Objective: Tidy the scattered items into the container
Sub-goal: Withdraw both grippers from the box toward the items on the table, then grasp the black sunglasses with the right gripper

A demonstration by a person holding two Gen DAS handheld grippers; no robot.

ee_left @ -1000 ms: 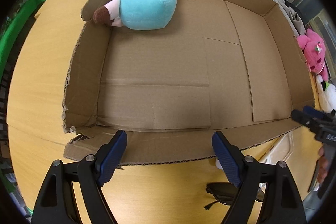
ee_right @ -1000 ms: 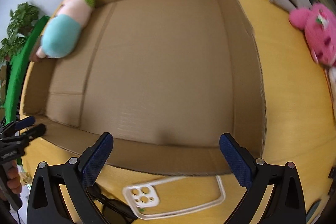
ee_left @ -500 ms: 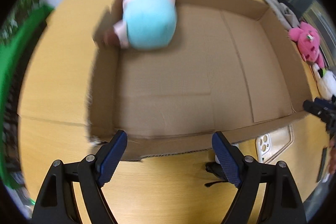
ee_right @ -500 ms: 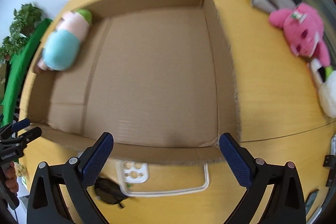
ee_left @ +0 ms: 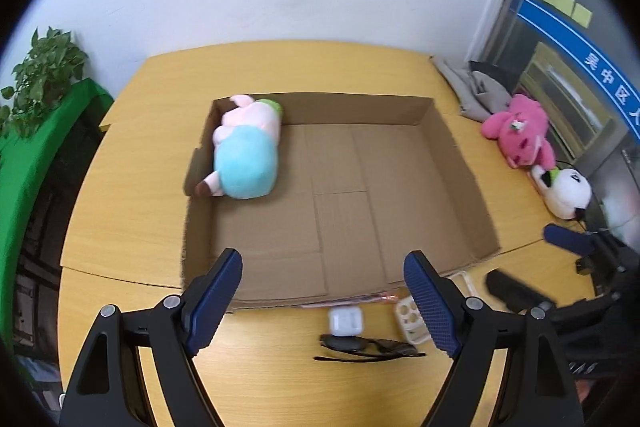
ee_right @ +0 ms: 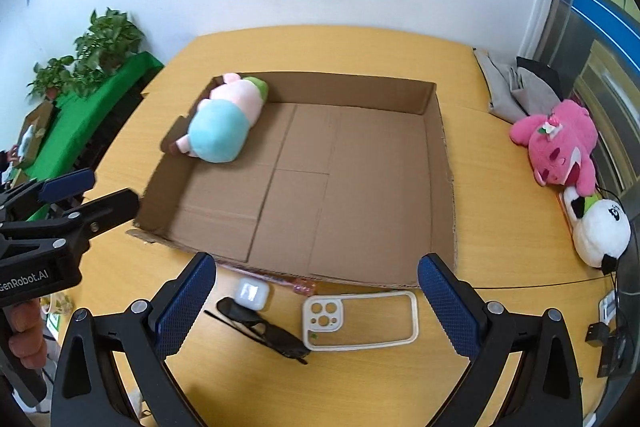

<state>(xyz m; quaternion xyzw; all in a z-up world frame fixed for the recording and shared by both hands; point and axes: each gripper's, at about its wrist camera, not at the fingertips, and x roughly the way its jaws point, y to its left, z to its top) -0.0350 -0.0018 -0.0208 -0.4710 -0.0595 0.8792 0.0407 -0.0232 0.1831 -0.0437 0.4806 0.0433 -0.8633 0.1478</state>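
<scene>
A shallow cardboard box (ee_left: 464,163) (ee_right: 444,163) lies on the wooden table with a blue-and-pink plush (ee_left: 246,157) (ee_right: 222,125) in its far left corner. In front of the box lie a white earbud case (ee_left: 346,321) (ee_right: 252,293), black sunglasses (ee_left: 366,345) (ee_right: 260,329) and a white phone case (ee_right: 360,319) (ee_left: 412,319). A pink plush (ee_left: 520,131) (ee_right: 560,147) and a white panda plush (ee_left: 566,193) (ee_right: 600,227) lie to the right of the box. My left gripper (ee_left: 326,301) and right gripper (ee_right: 316,301) are both open and empty, raised above the table's near edge.
A grey cloth bundle (ee_left: 468,87) (ee_right: 508,83) lies at the table's far right corner. Potted plants on a green shelf (ee_right: 80,107) stand to the left. Cables and a small black device (ee_right: 608,335) sit at the right table edge.
Both grippers have pulled back and risen away from the box, so the whole box, the wall and the small items in front now show. Both stay open.
</scene>
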